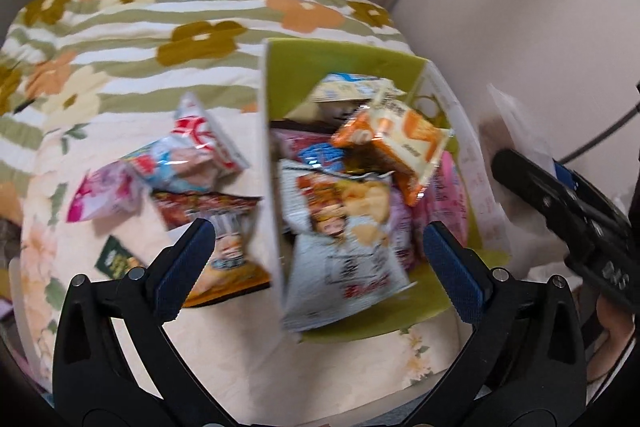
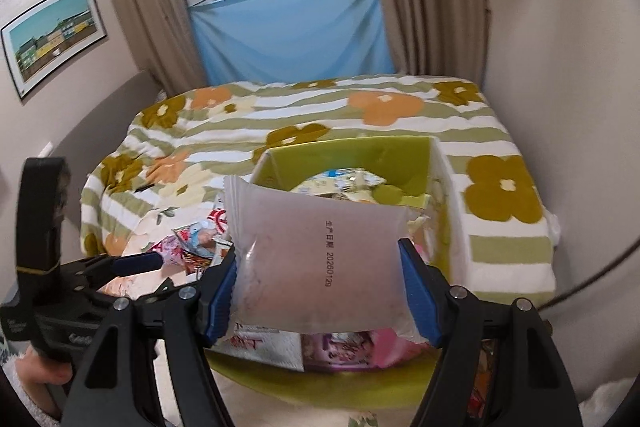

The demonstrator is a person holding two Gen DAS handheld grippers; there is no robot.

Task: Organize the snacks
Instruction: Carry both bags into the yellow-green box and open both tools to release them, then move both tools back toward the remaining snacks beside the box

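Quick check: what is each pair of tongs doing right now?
Left tongs: open, empty, above the green box.
Right tongs: shut on a frosted packet.

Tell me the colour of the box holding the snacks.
Lime green inside, white outside: the box, clearest in the right wrist view.

At the frame's bottom the left gripper (image 1: 318, 263) gapes empty over a green box (image 1: 344, 59) of snack packets (image 1: 344, 211); more packets (image 1: 192, 155) lie left.
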